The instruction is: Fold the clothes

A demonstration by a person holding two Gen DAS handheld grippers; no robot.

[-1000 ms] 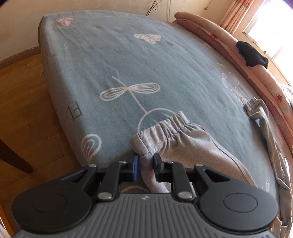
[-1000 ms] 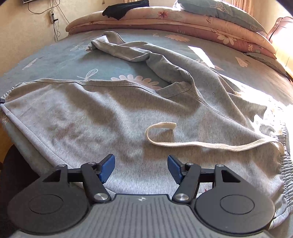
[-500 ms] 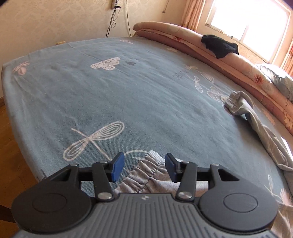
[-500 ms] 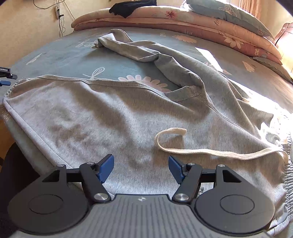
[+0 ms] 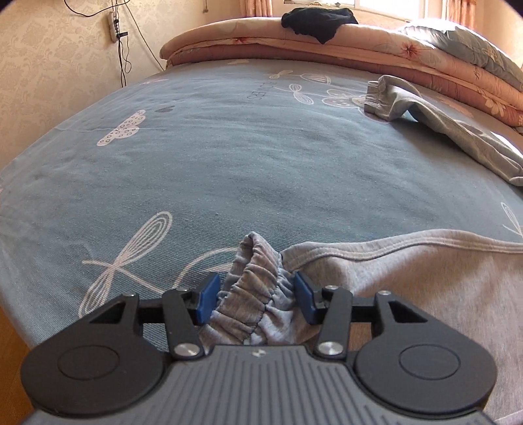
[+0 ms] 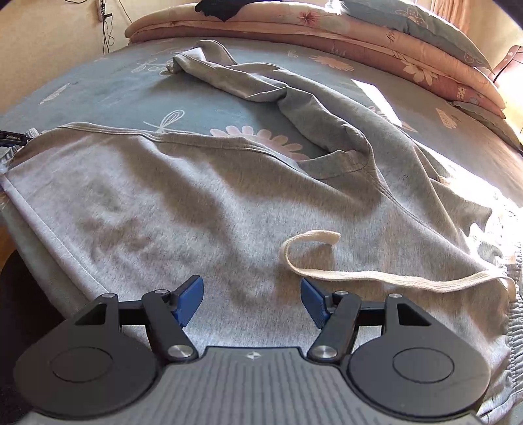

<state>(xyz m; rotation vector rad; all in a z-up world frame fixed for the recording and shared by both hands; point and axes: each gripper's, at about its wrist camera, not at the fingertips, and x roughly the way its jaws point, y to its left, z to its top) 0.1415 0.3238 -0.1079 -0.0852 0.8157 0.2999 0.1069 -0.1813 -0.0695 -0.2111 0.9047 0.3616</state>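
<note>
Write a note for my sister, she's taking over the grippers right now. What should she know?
Left gripper: jaws closing, elastic cuff of the grey sweatpants between the pads, not yet pinched.
Right gripper: open, empty, above the sweatpants, near the drawstring.
Sweatpants lie inside out on the bed: one leg spread flat, the other twisted away towards the quilts.
Done: no fold yet.
Left: straighten the far leg, then fold.

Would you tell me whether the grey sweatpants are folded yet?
Not yet: the grey sweatpants lie spread across the bed, far leg crumpled, drawstring loose on top.
</note>
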